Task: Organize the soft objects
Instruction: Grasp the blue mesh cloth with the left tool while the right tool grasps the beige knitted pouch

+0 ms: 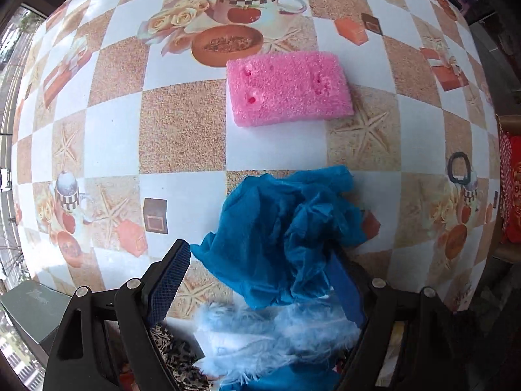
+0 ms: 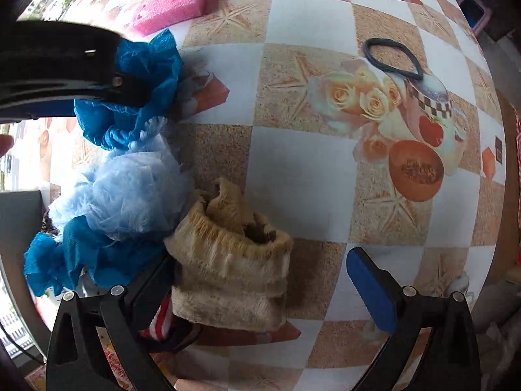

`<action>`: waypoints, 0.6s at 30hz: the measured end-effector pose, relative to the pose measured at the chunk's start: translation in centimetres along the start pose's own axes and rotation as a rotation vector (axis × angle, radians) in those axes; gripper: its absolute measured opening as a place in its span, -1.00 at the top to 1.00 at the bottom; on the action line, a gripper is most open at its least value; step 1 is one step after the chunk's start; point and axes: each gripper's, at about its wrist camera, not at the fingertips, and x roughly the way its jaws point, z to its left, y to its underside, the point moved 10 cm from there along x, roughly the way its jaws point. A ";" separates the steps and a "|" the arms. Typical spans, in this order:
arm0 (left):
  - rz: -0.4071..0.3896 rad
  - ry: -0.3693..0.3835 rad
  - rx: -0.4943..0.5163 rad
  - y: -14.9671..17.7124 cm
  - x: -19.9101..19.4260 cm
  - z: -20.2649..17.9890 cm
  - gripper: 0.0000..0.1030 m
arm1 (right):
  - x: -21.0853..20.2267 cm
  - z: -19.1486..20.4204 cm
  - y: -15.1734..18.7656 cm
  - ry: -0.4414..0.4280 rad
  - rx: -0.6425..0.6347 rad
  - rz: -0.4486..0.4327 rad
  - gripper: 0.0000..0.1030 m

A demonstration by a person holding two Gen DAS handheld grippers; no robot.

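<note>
A crumpled dark blue mesh cloth (image 1: 286, 228) lies on the checkered tablecloth (image 1: 182, 137). My left gripper (image 1: 257, 285) stands open straight above it; the cloth fills the gap and drapes over the right pad (image 1: 346, 290). Beyond it lies a pink sponge (image 1: 288, 88), and below it a pale blue fluffy piece (image 1: 260, 335). In the right wrist view, my right gripper (image 2: 260, 293) is open around a beige furry pouch (image 2: 231, 260), with its blue right pad (image 2: 371, 290) apart from the pouch. Pale blue mesh (image 2: 130, 189) and the dark blue cloth (image 2: 149, 75) sit to its left.
A black hair band (image 2: 394, 58) lies far right on the table. A red-and-white striped item (image 2: 162, 319) peeks from under the pouch. A leopard-print piece (image 1: 176, 352) and a dark box (image 1: 32, 309) sit at the near left edge. A red cushion (image 1: 511, 195) is off the right side.
</note>
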 end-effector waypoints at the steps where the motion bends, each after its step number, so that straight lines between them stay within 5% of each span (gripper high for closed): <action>1: 0.006 0.000 -0.013 -0.1 0.4 0.2 -0.66 | 0.0 0.1 -0.3 0.025 -0.019 -0.007 -1.00; 6: 0.009 0.006 -0.042 -0.5 1.1 0.7 -0.72 | 0.3 0.9 -0.9 0.073 -0.075 -0.018 -1.00; 10: 0.037 -0.005 -0.064 -0.5 2.1 1.3 -1.00 | 0.2 1.5 -1.1 0.076 -0.086 -0.019 -1.00; 13: 0.048 0.015 -0.080 -0.8 2.2 1.6 -1.00 | -0.2 1.4 -1.5 0.073 -0.104 -0.046 -0.83; 16: 0.023 0.005 -0.039 -0.8 1.8 1.2 -0.84 | -1.0 1.7 -1.3 0.060 -0.113 -0.070 -0.43; 18: 0.004 0.010 -0.009 -0.8 1.2 0.5 -0.62 | -1.9 1.4 -1.7 0.034 -0.106 -0.089 0.28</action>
